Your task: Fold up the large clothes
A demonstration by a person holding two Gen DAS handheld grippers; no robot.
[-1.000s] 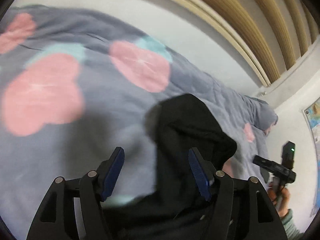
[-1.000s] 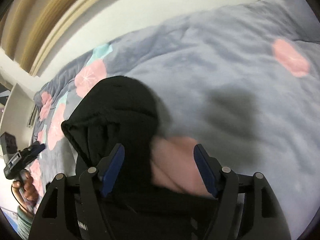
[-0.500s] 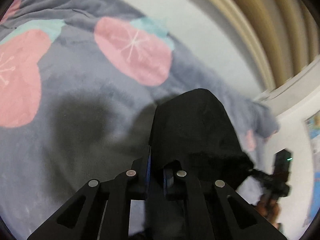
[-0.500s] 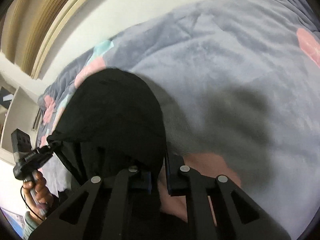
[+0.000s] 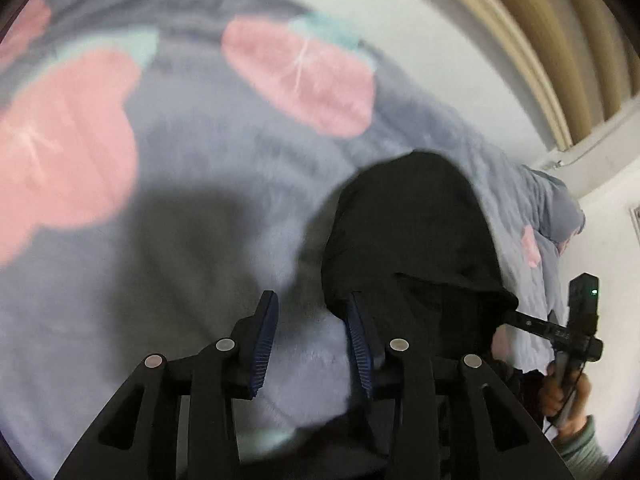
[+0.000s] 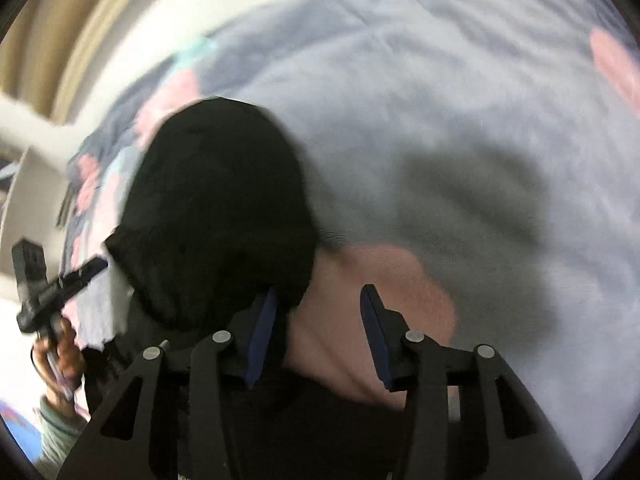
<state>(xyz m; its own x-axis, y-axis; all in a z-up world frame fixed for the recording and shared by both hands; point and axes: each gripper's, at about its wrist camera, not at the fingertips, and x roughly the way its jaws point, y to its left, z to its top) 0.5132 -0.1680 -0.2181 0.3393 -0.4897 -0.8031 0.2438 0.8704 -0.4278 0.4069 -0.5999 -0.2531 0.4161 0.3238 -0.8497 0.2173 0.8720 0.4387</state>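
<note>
A black garment (image 5: 416, 240) lies bunched on a grey blanket with pink patches (image 5: 160, 200). My left gripper (image 5: 312, 336) is open, the garment's left edge by its right finger, nothing between the pads. In the right wrist view the same black garment (image 6: 224, 216) sits at centre left. My right gripper (image 6: 320, 332) is open, the garment's right edge against its left finger. Each gripper shows in the other's view, the right gripper (image 5: 568, 332) at far right, the left gripper (image 6: 44, 292) at far left.
The grey blanket (image 6: 440, 120) covers the whole bed. A white wall (image 5: 400, 32) and beige curtain (image 5: 560, 40) stand behind it. A pink patch (image 6: 380, 300) lies between the right fingers.
Both grippers were shut on the black garment half a second ago and have opened, letting it go. The garment now rests on the blanket.
</note>
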